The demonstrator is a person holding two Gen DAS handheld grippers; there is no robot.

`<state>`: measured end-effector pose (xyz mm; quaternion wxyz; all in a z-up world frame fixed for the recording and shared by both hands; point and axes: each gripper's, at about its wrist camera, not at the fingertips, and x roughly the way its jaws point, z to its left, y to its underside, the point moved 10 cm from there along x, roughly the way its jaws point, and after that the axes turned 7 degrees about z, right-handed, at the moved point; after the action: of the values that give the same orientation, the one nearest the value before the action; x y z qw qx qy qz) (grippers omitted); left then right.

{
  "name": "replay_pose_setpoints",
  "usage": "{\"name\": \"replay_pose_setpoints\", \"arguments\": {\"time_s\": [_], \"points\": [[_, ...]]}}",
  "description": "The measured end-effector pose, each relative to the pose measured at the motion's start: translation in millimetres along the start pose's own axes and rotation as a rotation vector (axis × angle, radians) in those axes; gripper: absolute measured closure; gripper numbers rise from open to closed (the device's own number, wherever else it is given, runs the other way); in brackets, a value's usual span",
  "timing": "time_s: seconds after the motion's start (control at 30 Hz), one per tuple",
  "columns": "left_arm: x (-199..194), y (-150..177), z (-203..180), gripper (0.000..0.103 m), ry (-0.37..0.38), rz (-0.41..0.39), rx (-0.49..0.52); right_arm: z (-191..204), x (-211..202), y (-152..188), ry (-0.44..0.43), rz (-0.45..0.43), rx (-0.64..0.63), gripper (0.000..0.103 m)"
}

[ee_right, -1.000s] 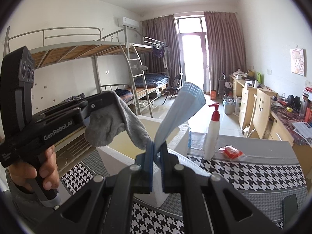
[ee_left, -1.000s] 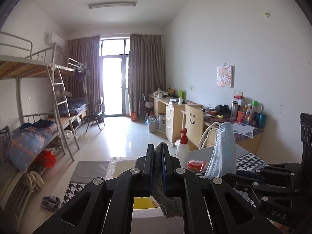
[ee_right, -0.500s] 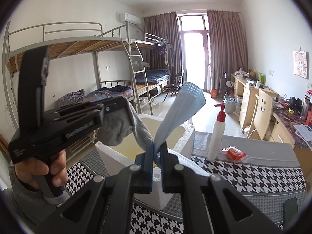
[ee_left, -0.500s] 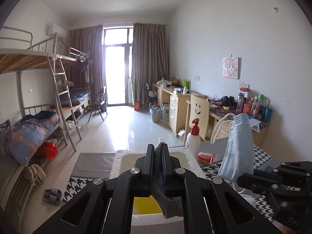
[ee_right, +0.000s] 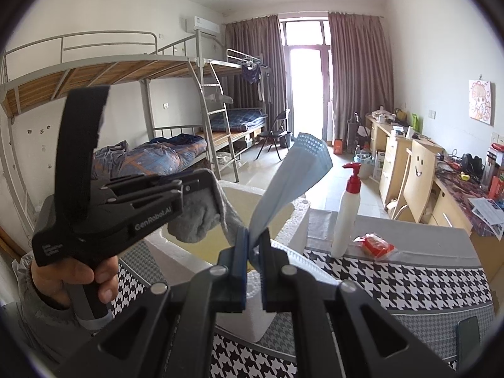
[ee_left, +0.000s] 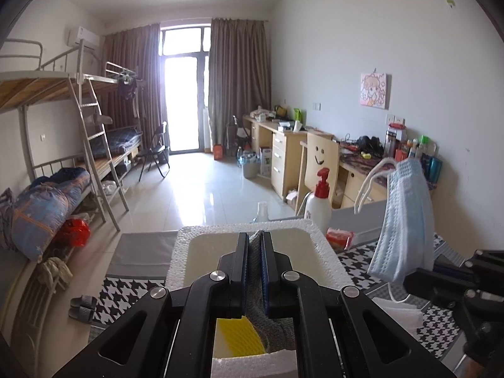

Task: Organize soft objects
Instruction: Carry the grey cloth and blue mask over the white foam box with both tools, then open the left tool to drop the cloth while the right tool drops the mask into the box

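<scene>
Hanging lengthwise from clamped left jaws, grey sock [ee_right: 201,217] overhangs foam box [ee_right: 296,220]; right jaws pinch upright mask [ee_right: 289,186].

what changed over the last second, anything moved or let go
The left gripper carried the grey sock forward and down over the foam box. Nothing was let go: both jaws stay shut, the right gripper keeping the blue mask beside the box.

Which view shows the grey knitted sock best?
The right wrist view: the grey knitted sock hangs in the left gripper over the white foam box. In the left wrist view its own fingers mostly hide it.
</scene>
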<state>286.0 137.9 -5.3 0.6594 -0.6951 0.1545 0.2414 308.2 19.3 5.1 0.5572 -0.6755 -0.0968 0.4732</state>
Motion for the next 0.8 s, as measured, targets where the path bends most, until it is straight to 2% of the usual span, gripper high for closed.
{"name": "replay_pose_setpoints", "arguments": {"time_s": [0.13, 0.2, 0.23, 0.27, 0.3, 0.33, 0.4, 0.8], "points": [[5.4, 4.4, 1.1, 0.095, -0.006, 0.020, 0.003, 0.9, 2.1, -0.2, 0.008, 0.007, 0.007, 0.094], [5.8, 5.5, 1.2, 0.085, 0.004, 0.024, 0.002, 0.8, 3.9, 0.3, 0.012, 0.012, 0.009, 0.094], [4.6, 5.0, 2.4, 0.065, 0.003, 0.019, -0.003, 0.5, 4.5, 0.4, 0.014, 0.014, 0.010, 0.094], [2.6, 4.0, 4.4, 0.030, -0.006, 0.009, -0.008, 0.5, 5.0, 0.4, 0.014, 0.015, 0.011, 0.094], [-0.3, 0.9, 6.9, 0.019, -0.020, -0.010, -0.018, 0.7, 5.8, 0.3, 0.015, 0.017, 0.012, 0.094], [-4.2, -1.5, 10.1, 0.003, -0.039, -0.036, -0.028, 0.4, 6.5, -0.1, 0.016, 0.019, 0.012, 0.094], [-11.9, -4.8, 14.8, 0.001, -0.059, -0.075, -0.043, 0.0, 7.9, -0.1, 0.019, 0.024, 0.013, 0.094], [-21.0, -2.5, 29.9, 0.001, -0.084, -0.085, -0.057, 1.2, 15.3, -3.6, 0.009, 0.039, 0.010, 0.094]]}}
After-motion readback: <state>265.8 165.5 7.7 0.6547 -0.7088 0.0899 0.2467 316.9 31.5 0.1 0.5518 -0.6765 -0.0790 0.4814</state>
